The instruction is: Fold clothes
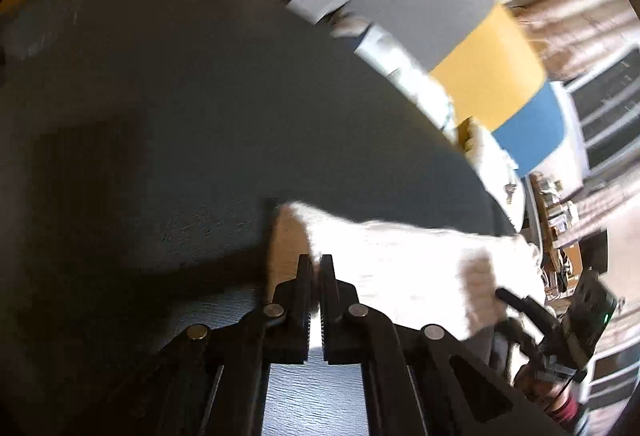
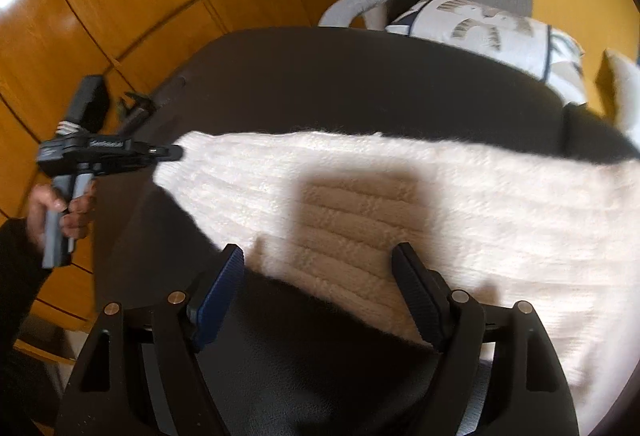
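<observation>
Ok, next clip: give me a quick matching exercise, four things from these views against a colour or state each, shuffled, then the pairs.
Things:
1. left gripper
2. right gripper
3. knit sweater
4. table

States:
A. dark surface under the garment
B. jaws wide apart over the near hem
C. cream, spread flat
D. closed on a corner of the fabric

Pairs: 1-D, 2-B, 3-C, 4-A

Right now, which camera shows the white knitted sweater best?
The right wrist view: the white sweater spreads across the dark table, ribs visible. The left wrist view shows only an overexposed, blurred edge pinched by the left gripper.
</observation>
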A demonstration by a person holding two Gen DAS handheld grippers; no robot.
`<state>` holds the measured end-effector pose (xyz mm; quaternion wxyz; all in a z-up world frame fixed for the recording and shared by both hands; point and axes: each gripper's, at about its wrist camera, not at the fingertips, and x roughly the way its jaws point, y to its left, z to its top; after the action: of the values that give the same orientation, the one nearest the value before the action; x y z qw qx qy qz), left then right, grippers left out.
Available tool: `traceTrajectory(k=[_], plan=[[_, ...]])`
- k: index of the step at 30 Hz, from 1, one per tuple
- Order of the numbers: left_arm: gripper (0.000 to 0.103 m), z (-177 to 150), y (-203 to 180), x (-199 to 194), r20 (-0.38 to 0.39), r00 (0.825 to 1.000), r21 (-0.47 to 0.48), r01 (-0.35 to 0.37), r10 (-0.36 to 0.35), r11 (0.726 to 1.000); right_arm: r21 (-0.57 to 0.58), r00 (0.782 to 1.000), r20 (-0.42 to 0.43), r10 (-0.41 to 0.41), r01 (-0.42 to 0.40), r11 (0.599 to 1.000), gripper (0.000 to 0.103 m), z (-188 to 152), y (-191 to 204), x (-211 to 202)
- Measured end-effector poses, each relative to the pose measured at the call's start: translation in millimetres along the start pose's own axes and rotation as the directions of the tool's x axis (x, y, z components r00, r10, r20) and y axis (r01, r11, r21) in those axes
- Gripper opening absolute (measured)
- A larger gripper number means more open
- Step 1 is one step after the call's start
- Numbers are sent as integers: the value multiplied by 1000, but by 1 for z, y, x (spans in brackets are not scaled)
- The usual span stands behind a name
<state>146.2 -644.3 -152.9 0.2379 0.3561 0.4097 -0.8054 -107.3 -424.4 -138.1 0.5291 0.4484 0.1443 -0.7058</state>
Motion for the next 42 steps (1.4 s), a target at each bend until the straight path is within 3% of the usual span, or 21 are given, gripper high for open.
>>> traceTrajectory(k=[3, 6, 9, 13, 16, 20, 23, 27, 29, 31, 34, 36, 38, 42], plan=[[2, -8, 0, -20, 85, 995, -5, -48, 49, 999, -46, 989, 49, -139, 141, 989, 67, 5, -6, -17], [2, -15, 12, -34, 137, 987, -48, -76, 82, 996, -38, 981, 18, -195, 195, 980, 65, 9, -25, -17], [2, -23, 20, -32, 130, 982, -56, -133, 140, 989, -3, 973, -76, -217, 218, 976, 66, 11, -43, 3], [2, -36, 34, -23, 101, 964, -117, -234, 246, 965, -23, 963, -82, -258, 257, 966, 69, 16, -34, 15], [2, -36, 33, -23, 118, 950, -169, -269, 291, 948, -38, 960, -93, -263, 260, 965, 69, 23, -24, 19], [2, -35, 31, -25, 103, 932, -163, -329, 347, 930, -42, 958, -78, -278, 275, 961, 72, 29, -13, 27], [3, -32, 33, -29, 83, 944, -195, -300, 320, 934, -39, 958, -64, -279, 276, 960, 77, 31, -7, 32], [4, -36, 38, -57, 138, 942, -269, -262, 306, 927, 13, 982, 9, -188, 188, 982, 75, 28, -16, -3], [4, -39, 32, -77, 211, 934, -270, -227, 288, 936, 41, 977, 81, -197, 194, 980, 75, 22, -29, -34], [6, -40, 18, -84, 257, 935, -230, -188, 246, 955, 87, 964, 97, -247, 239, 967, 75, 15, -58, -56], [7, -39, -9, -65, 230, 936, -136, -239, 265, 962, 175, 941, 69, -333, 317, 932, 75, 3, -106, -75], [7, -39, -19, -41, 174, 931, -100, -306, 319, 947, 253, 929, 18, -370, 354, 900, 75, -9, -141, -74], [7, -42, -14, -20, 113, 913, -117, -380, 393, 917, 304, 917, -51, -397, 393, 868, 75, -21, -168, -63], [7, -55, -18, -23, 124, 875, -106, -457, 468, 883, 263, 898, -20, -440, 430, 864, 78, -31, -167, -58]])
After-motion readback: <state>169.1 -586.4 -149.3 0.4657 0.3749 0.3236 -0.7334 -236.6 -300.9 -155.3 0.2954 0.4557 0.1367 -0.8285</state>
